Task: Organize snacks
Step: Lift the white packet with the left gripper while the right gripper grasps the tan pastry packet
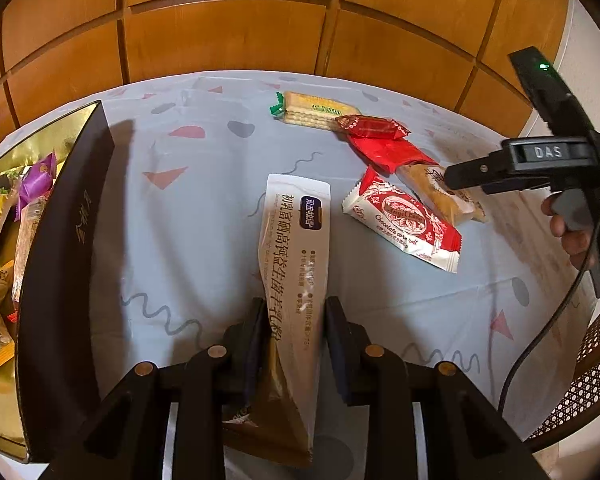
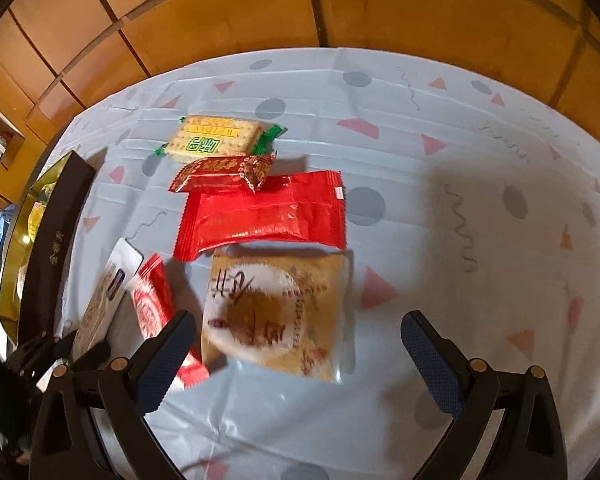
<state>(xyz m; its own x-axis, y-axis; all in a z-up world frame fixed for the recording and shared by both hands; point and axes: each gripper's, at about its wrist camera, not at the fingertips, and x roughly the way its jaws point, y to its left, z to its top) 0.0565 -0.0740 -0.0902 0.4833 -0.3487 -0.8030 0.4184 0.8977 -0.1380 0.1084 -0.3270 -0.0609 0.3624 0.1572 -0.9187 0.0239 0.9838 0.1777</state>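
A: Gripping what? The left gripper straddles the sachet lying on the table, pads barely apart from it.

B: Right gripper gapes above the pastry; the neighbouring roll might snag.

sachet flat, mid-cloth | red packs far right | box left

1. The box is running off the left edge, its wall hiding part of the snacks inside.
2. The left tongs are covering the sachet's lower sides.
3. The pastry pack is showing blurred print, unreadable.
4. The roll pack is lying partly hidden behind a right tongs finger.
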